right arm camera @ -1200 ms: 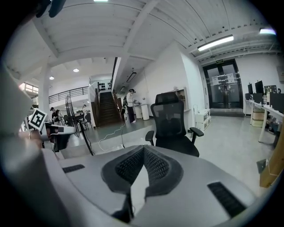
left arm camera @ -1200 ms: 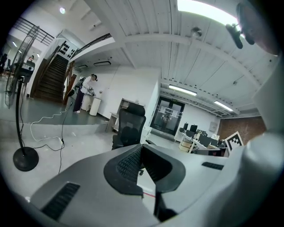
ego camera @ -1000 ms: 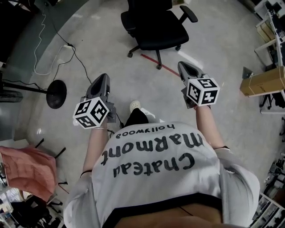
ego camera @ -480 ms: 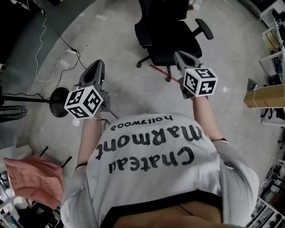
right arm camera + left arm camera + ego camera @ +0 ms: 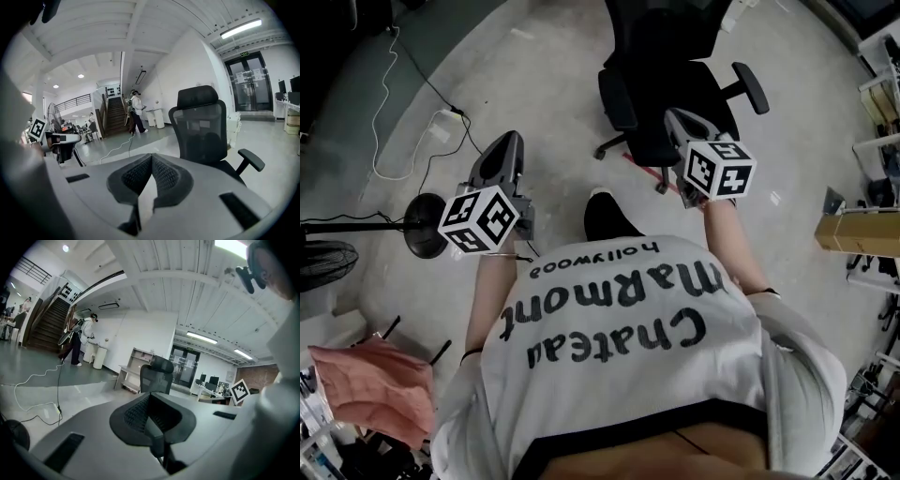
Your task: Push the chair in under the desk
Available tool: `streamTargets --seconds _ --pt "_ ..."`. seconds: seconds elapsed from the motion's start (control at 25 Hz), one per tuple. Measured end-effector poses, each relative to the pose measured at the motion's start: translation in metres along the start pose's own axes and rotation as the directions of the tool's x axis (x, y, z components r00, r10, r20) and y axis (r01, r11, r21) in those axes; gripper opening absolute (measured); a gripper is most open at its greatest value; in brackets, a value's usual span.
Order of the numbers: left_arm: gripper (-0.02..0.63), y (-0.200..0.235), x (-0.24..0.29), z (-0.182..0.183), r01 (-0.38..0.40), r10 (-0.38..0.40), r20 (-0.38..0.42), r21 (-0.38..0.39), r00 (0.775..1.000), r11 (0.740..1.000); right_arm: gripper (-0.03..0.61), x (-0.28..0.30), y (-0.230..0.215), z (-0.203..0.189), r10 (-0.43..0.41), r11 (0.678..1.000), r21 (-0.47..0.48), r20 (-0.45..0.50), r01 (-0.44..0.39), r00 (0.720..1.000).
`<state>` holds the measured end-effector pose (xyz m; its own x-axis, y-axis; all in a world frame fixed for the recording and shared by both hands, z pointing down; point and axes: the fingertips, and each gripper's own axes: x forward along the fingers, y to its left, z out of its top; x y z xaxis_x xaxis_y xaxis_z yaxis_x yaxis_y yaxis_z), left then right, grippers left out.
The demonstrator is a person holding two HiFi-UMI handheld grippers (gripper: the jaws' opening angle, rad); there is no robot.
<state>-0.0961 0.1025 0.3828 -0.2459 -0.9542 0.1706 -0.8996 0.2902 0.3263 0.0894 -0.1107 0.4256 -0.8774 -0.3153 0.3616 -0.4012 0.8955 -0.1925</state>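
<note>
A black office chair with armrests and castors stands on the concrete floor ahead of me, its back turned toward me. In the right gripper view the chair fills the middle right, close by; in the left gripper view the chair stands farther off, ahead. My right gripper is shut and empty, its tip just short of the chair's back. My left gripper is shut and empty too, out to the left over bare floor. No desk shows beside the chair.
A fan stand with a round base and a floor cable lie at the left. A red tape line runs under the chair. A cardboard box sits at the right, a pink cloth at lower left. A person stands far off by the stairs.
I have stepped toward the chair: it now sits closer and my right gripper has come up to its back. My left gripper has risen a little. Both stay shut.
</note>
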Motion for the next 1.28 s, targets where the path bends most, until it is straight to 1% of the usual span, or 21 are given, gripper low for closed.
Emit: streamTargets --seconds 0.16,0.28,0.4,0.52,0.64,0.76,0.92,1.04,1.12,1.2,1.28 --pt "0.017 0.025 0.049 0.015 -0.006 0.006 0.002 -0.006 1.0 1.0 0.009 0.055 -0.017 0.02 0.02 1.0 -0.007 -0.005 -0.02 1.0" --pt "0.017 0.036 0.089 0.037 0.005 -0.006 0.012 0.002 1.0 1.0 0.009 0.093 -0.031 0.045 0.034 0.999 -0.013 -0.001 -0.034 0.999" --pt "0.017 0.046 0.127 0.065 0.013 -0.014 0.04 0.024 0.999 1.0 0.009 0.123 -0.044 0.076 0.05 0.998 -0.032 0.025 -0.049 0.998" --pt "0.017 0.049 0.161 0.083 0.037 -0.038 0.05 0.03 0.998 0.999 0.009 0.146 -0.059 0.104 0.056 0.998 -0.037 0.059 -0.054 0.997" --pt "0.017 0.054 0.187 0.091 0.059 -0.06 0.043 0.027 0.997 0.998 0.009 0.169 -0.074 0.122 0.06 0.998 -0.024 0.073 -0.058 0.995" --pt "0.017 0.061 0.206 0.09 0.069 -0.07 0.021 0.026 0.997 0.997 0.009 0.188 -0.085 0.134 0.061 0.998 -0.008 0.074 -0.06 0.995" --pt "0.017 0.072 0.226 0.101 0.089 -0.089 0.008 0.044 0.996 0.995 0.009 0.207 -0.088 0.163 0.064 0.998 -0.023 0.103 -0.062 0.993" --pt "0.017 0.076 0.247 0.108 0.133 -0.132 -0.014 0.073 0.991 0.988 0.009 0.215 -0.09 0.184 0.052 0.998 -0.041 0.129 -0.048 0.99" --pt "0.017 0.077 0.268 0.118 0.173 -0.171 -0.025 0.103 0.985 0.98 0.009 0.221 -0.095 0.197 0.035 0.998 -0.05 0.143 -0.029 0.989" --pt "0.017 0.076 0.29 0.13 0.216 -0.214 -0.026 0.123 0.976 0.969 0.009 0.229 -0.101 0.212 0.009 0.999 -0.055 0.16 0.0 0.987" --pt "0.017 0.074 0.307 0.14 0.259 -0.257 -0.03 0.133 0.966 0.957 0.009 0.236 -0.11 0.226 -0.037 0.998 -0.039 0.181 0.045 0.983"
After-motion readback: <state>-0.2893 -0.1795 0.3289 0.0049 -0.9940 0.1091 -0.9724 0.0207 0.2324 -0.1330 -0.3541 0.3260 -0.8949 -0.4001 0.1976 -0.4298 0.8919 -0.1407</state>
